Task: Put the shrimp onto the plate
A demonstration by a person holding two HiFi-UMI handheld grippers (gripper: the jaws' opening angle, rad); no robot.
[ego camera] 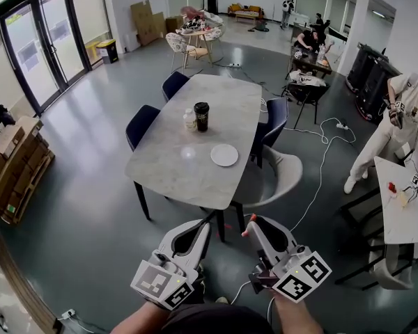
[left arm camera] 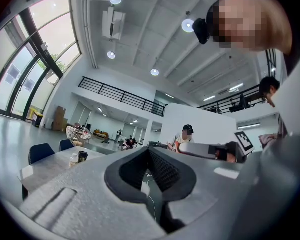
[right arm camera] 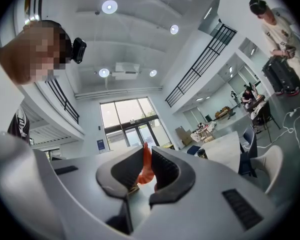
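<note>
An orange shrimp [right arm camera: 146, 168] is pinched between the jaws of my right gripper [right arm camera: 147, 156]; in the head view its tip [ego camera: 248, 232] shows at the jaws of the right gripper [ego camera: 251, 226]. My left gripper [ego camera: 206, 226] is shut with nothing in it, its jaws meeting in the left gripper view [left arm camera: 149, 151]. Both grippers are held low, near the person's body, short of the table's near edge. The white plate [ego camera: 224, 155] lies on the grey marble table [ego camera: 167, 165], toward its near right side, empty.
A dark cup [ego camera: 202, 116] and a small bottle [ego camera: 189, 120] stand mid-table. Blue chairs [ego camera: 141, 125] line the left side, a grey chair [ego camera: 273, 179] the near right corner. Cardboard stacks [ego camera: 10, 169] sit far left. A person [ego camera: 397, 127] stands at another table at right.
</note>
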